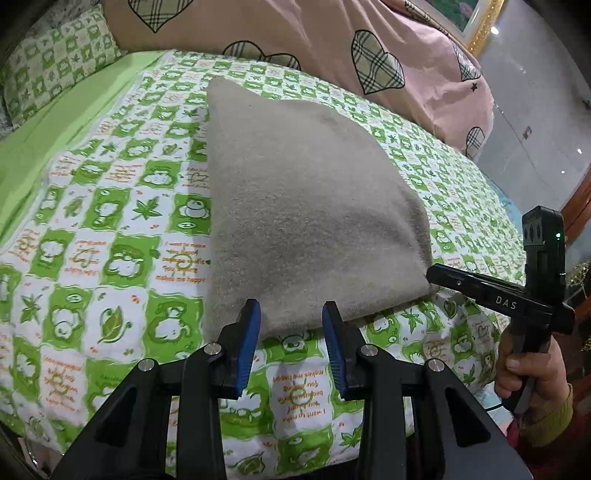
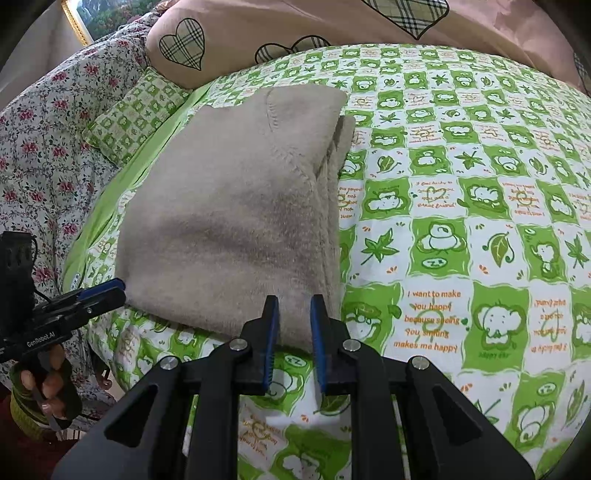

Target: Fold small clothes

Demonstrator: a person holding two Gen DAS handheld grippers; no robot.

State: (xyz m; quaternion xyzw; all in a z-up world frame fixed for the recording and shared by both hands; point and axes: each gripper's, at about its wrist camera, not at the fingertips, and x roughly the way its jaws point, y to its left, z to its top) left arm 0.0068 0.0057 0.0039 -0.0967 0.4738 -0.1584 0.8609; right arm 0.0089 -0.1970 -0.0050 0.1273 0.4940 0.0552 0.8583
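A beige fleece garment (image 1: 306, 206) lies folded in a thick rectangle on the green-and-white patterned bedsheet (image 1: 122, 236); it also shows in the right wrist view (image 2: 236, 214), with stacked layers along its right edge. My left gripper (image 1: 291, 314) is open, its blue pads at the garment's near edge, holding nothing. My right gripper (image 2: 294, 306) is open at the garment's near right corner, empty. The right gripper also shows at the right of the left wrist view (image 1: 436, 275). The left gripper shows at the left of the right wrist view (image 2: 118, 288).
A pink quilt with plaid hearts (image 1: 295, 40) is piled at the back of the bed. A green patterned pillow (image 1: 55, 70) lies at the far left, and a floral quilt (image 2: 48, 155) beside it. A gold-framed picture (image 1: 476, 22) hangs behind.
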